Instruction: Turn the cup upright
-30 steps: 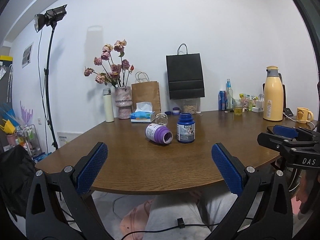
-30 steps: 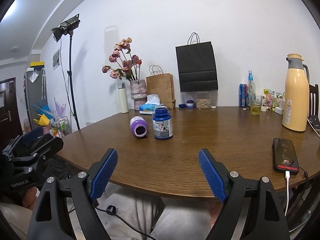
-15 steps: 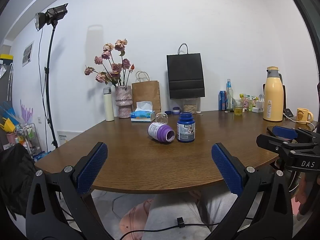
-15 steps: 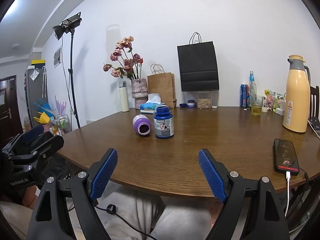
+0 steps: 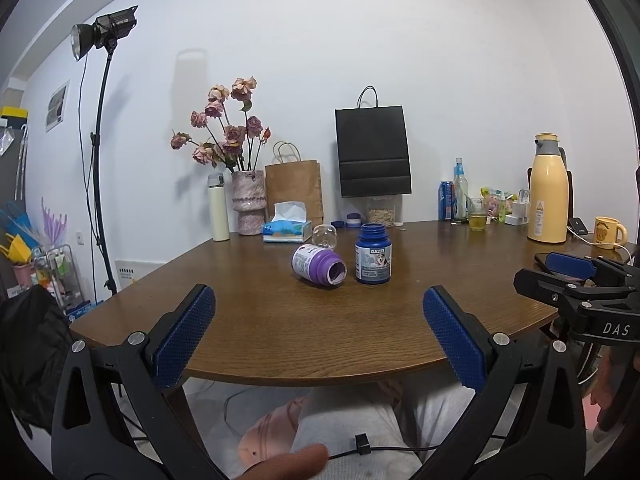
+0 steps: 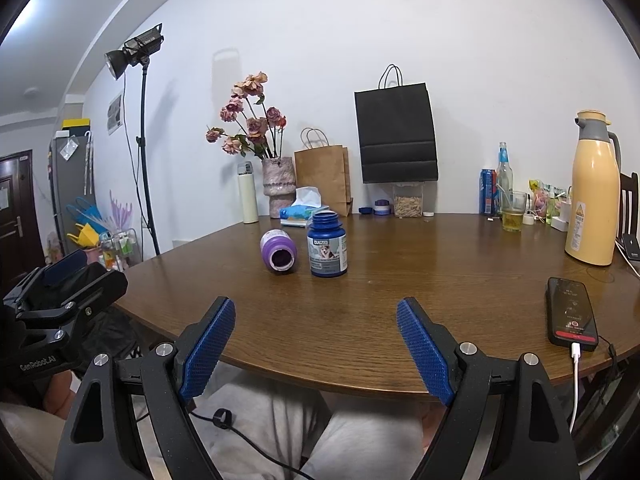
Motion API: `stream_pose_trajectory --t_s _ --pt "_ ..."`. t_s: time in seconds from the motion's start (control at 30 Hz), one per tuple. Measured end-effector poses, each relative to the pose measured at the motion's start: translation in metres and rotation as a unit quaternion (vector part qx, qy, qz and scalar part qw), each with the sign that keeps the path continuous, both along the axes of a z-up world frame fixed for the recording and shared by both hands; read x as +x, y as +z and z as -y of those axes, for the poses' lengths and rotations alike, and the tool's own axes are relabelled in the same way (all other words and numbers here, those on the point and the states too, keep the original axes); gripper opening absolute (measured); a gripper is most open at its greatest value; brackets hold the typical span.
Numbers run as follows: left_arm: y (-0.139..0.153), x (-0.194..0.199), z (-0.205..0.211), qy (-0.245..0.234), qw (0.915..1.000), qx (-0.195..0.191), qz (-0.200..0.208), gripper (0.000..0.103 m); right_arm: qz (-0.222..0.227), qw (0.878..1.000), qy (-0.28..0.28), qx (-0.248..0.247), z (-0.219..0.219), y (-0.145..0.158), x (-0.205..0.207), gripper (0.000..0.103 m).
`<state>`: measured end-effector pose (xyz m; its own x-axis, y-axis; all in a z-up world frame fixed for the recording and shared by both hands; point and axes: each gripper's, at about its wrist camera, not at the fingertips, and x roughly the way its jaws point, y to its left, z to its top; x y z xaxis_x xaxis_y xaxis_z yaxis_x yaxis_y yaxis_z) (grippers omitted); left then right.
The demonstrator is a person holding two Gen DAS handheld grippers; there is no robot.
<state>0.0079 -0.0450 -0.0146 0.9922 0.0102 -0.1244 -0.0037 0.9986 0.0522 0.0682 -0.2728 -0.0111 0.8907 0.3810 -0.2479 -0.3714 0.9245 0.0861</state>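
Observation:
A purple cup-like bottle [image 5: 318, 266] lies on its side on the brown table [image 5: 280, 320], open mouth toward me; it also shows in the right wrist view [image 6: 279, 250]. A blue bottle [image 5: 373, 254] stands upright just right of it, also in the right wrist view [image 6: 327, 245]. A clear glass [image 5: 325, 235] lies tipped behind the purple one. My left gripper [image 5: 318, 334] is open and empty at the table's near edge. My right gripper [image 6: 316, 342] is open and empty, also short of the bottles. Each gripper shows in the other's view, the right [image 5: 576, 284] and the left [image 6: 60, 292].
A phone [image 6: 571, 312] on a cable lies at the table's right. A yellow thermos [image 6: 594, 190], yellow mug [image 5: 608, 232], drinks, tissue box [image 5: 287, 227], vase of flowers [image 5: 248, 200] and paper bags [image 5: 374, 152] stand along the back. A light stand [image 5: 100, 160] stands left.
Both grippers have drifted slightly forward toward the table; the bottles appear a little nearer. Nothing on the table has moved.

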Motion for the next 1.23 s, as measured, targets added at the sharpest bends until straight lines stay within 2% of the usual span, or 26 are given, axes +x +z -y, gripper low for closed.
stream_pose_trajectory --t_s 1.23 --pt "0.0001 -0.0004 -0.0004 0.003 1.0 0.0 -0.002 0.103 -0.004 1.0 0.005 -0.001 -0.002 -0.0039 0.0018 0.087"
